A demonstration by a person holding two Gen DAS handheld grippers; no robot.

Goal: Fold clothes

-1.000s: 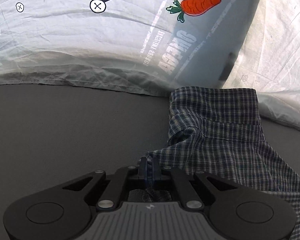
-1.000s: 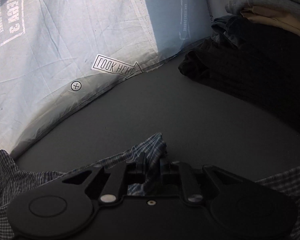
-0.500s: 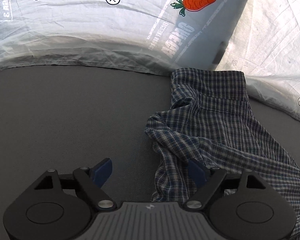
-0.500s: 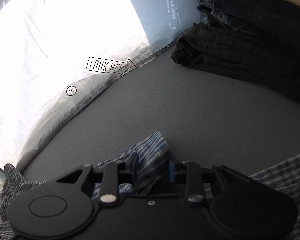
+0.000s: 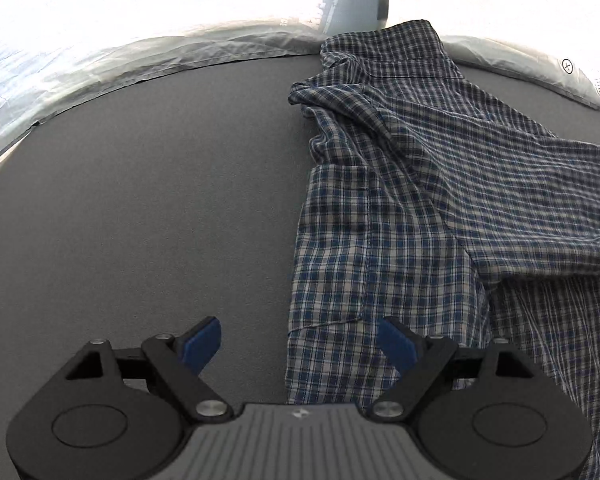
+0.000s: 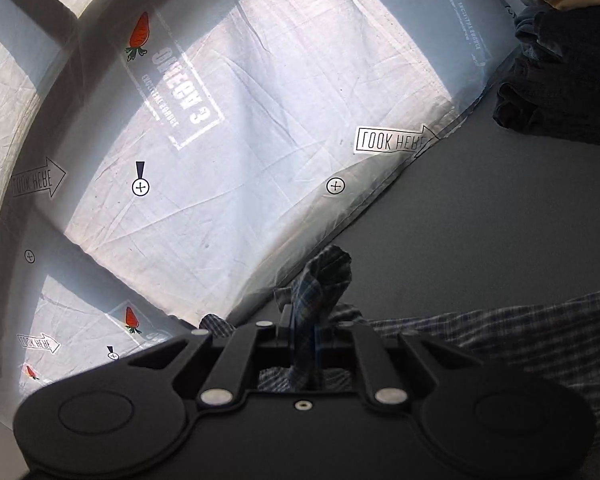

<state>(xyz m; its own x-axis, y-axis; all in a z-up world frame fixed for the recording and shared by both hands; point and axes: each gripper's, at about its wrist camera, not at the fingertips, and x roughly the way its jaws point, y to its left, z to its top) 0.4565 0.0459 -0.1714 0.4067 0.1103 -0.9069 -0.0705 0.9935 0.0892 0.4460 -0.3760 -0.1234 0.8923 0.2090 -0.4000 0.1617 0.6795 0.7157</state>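
A blue-and-white checked shirt lies crumpled on the grey mat, its collar toward the far edge and a sleeve folded across the body. My left gripper hovers over the shirt's near left edge. Its jaws are wide and still opening, and the blue pads press on nothing. In the right wrist view my right gripper is shut on a bunched corner of the shirt, lifted off the mat. More of the checked cloth trails to the right.
A white printed sheet with carrots and "LOOK HERE" arrows borders the mat. A pile of dark folded clothes, with lighter garments on top, sits at the mat's far right corner.
My left gripper let go of the shirt edge, opened wide and drew back along the shirt's left side. My right gripper closed on the shirt corner, rose and tilted up.
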